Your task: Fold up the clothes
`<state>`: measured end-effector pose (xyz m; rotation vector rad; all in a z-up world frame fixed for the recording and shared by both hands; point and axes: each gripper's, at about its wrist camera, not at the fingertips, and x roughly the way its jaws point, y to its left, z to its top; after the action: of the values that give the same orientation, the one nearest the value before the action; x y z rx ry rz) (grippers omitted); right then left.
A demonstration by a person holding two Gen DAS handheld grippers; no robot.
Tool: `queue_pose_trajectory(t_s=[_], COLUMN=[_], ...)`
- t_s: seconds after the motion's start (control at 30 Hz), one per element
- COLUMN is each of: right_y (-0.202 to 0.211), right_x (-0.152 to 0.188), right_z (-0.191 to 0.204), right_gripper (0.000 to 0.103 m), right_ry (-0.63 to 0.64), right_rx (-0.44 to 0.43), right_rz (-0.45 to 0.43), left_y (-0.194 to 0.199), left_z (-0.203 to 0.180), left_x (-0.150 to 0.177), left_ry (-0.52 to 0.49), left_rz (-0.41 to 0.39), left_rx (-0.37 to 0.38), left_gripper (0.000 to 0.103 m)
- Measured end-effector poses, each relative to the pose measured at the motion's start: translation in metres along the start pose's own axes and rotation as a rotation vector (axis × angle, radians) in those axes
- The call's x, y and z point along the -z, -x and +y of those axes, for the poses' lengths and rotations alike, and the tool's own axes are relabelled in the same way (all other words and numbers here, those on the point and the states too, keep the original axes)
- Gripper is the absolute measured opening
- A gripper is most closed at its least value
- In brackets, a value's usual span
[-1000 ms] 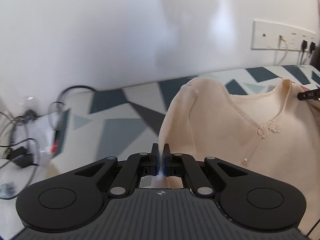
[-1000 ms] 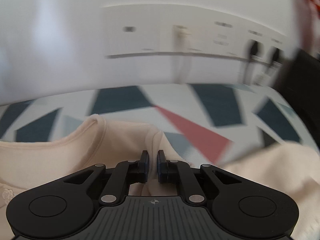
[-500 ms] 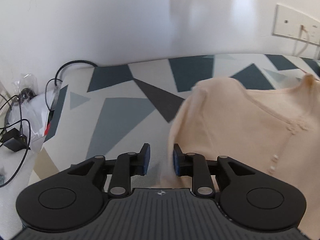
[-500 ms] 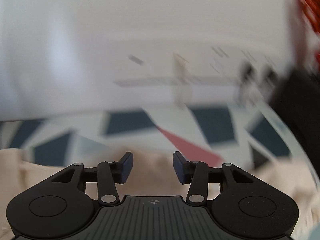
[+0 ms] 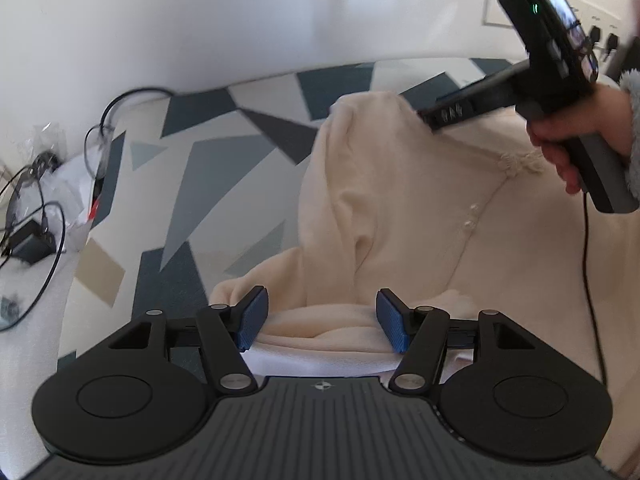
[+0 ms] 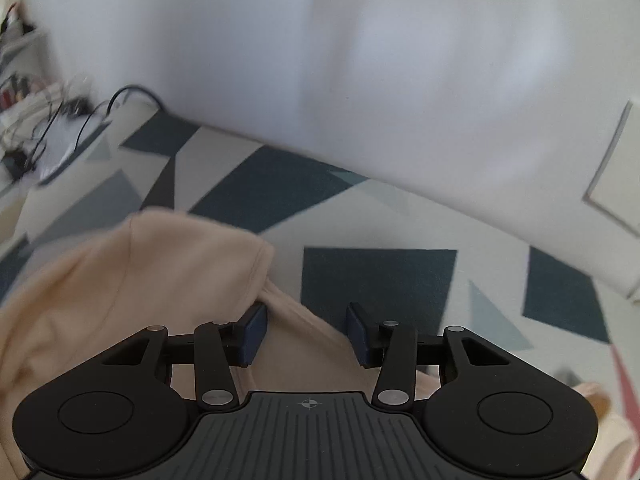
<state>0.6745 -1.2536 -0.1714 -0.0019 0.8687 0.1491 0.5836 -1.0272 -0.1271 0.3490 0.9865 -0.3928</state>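
left wrist view, nearest: the left gripper [image 5: 322, 320] with its blue-padded fingers [image 5: 252, 318] spread wide and released, holding nothing, poised over a bunched sleeve [image 5: 320, 326] of the cream cardigan [image 5: 400, 208]. the cardigan lies front up on the patterned floor mat [image 5: 208, 176], button placket [image 5: 470, 216] and flower trim [image 5: 520, 160] showing, one shoulder [image 5: 360, 108] humped rather than flat. beyond it, a hand [image 5: 568, 140] carries the right gripper, whose tip reaches the shoulder area. right wrist view: the right gripper [image 6: 306, 332] likewise released, fingers [image 6: 252, 334] apart, with a cardigan edge running between them but not pinched. farthest: loose cables [image 5: 36, 208] at the mat's left edge, then the white wall [image 5: 240, 20].

risks, judged from this layout: closing on the bunched sleeve may catch several layers and drag the body askew; the humped shoulder may set a crooked crease; the soft knit may slip from a shallow pinch; the right gripper's hanging cord [image 5: 588, 264] may snag the fabric
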Motion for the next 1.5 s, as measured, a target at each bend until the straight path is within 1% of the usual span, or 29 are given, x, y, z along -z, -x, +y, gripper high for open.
queue_pose_trajectory(t_s=[0.07,0.1,0.13,0.2,0.3,0.43,0.53,0.57,0.63,0.73,0.77,0.83,0.9,0.97,1.07,1.1,1.17,1.23,1.27,1.3,1.33,1.37,1.4,1.43,1.47,1.5], right_y=[-0.007,-0.011,-0.016,-0.023,-0.028,-0.029,-0.025,-0.022,-0.010,0.013,0.022,0.039,0.054,0.060,0.059,0.057,0.056,0.061,0.063,0.067,0.071,0.075,0.079,0.082,0.084,0.087], right_x=[-0.008,-0.011,-0.014,-0.019,-0.023,-0.020,-0.018,-0.018,-0.016,-0.009,-0.006,0.001,0.009,0.022,0.039,0.044,0.052,0.060,0.063,0.065,0.066,0.066,0.066,0.067,0.068,0.068], right_z=[0.001,0.002,0.003,0.004,-0.001,-0.010,-0.019,-0.022,-0.030,-0.034,-0.033,-0.031,-0.028,-0.018,-0.005,-0.001,0.002,0.003,0.003,0.004,0.005,0.006,0.006,0.006,0.006,0.006], right_gripper=[0.042,0.041,0.043,0.049,0.050,0.050,0.052,0.053,0.054,0.055,0.058,0.059,0.059,0.059,0.059,0.059,0.059,0.059,0.059,0.059,0.059,0.059,0.059,0.059,0.059,0.059], right_ry=[-0.013,-0.005,0.004,0.007,-0.030,-0.045,-0.077,-0.099,-0.150,-0.230,-0.258,-0.312,-0.357,-0.380,-0.399,-0.403,-0.418,-0.444,-0.454,-0.457,-0.453,-0.443,-0.432,-0.424,-0.416,-0.413], right_rx=[-0.007,0.009,0.024,0.069,0.120,0.178,0.209,0.210,0.172,0.101,0.075,0.024,-0.034,-0.081,-0.104,-0.103,-0.096,-0.097,-0.098,-0.101,-0.103,-0.105,-0.107,-0.110,-0.113,-0.115], right_rz=[-0.008,-0.015,-0.022,-0.044,-0.056,-0.081,-0.072,-0.068,-0.080,-0.109,-0.119,-0.140,-0.151,-0.142,-0.108,-0.098,-0.081,-0.069,-0.066,-0.068,-0.072,-0.075,-0.076,-0.077,-0.076,-0.076], left_y=[-0.002,-0.003,-0.004,-0.006,-0.008,0.002,0.011,0.014,0.021,0.046,0.053,0.065,0.073,0.077,0.080,0.079,0.074,0.063,0.056,0.050,0.045,0.042,0.042,0.046,0.052,0.057], left_z=[0.005,0.008,0.010,0.016,0.030,0.054,0.073,0.079,0.090,0.092,0.090,0.075,0.053,0.030,-0.002,-0.012,-0.031,-0.042,-0.044,-0.045,-0.045,-0.045,-0.044,-0.045,-0.046,-0.047], left_x=[0.000,-0.001,-0.002,-0.005,-0.009,-0.008,-0.006,-0.006,-0.002,0.015,0.021,0.031,0.041,0.051,0.066,0.069,0.074,0.076,0.079,0.081,0.083,0.085,0.087,0.088,0.088,0.089], left_ry=[0.022,0.030,0.036,0.054,0.114,0.207,0.277,0.300,0.346,0.401,0.408,0.384,0.324,0.251,0.148,0.113,0.055,0.041,0.050,0.061,0.067,0.071,0.080,0.084,0.084,0.084], left_rz=[-0.006,-0.010,-0.018,-0.039,-0.067,-0.076,-0.082,-0.084,-0.086,-0.099,-0.102,-0.103,-0.091,-0.071,-0.043,-0.041,-0.028,0.002,0.027,0.053,0.076,0.094,0.098,0.091,0.082,0.072], left_rx=[-0.018,-0.034,-0.053,-0.099,-0.155,-0.171,-0.179,-0.181,-0.182,-0.135,-0.114,-0.076,-0.050,-0.020,0.042,0.048,0.036,0.020,0.021,0.019,0.019,0.032,0.047,0.046,0.038,0.029], left_gripper=[0.062,0.062,0.062,0.064,0.065,0.065,0.065,0.065,0.066,0.072,0.073,0.076,0.077,0.077,0.077,0.079,0.079,0.079,0.077,0.066,0.042,0.031,0.023,0.018,0.017,0.013])
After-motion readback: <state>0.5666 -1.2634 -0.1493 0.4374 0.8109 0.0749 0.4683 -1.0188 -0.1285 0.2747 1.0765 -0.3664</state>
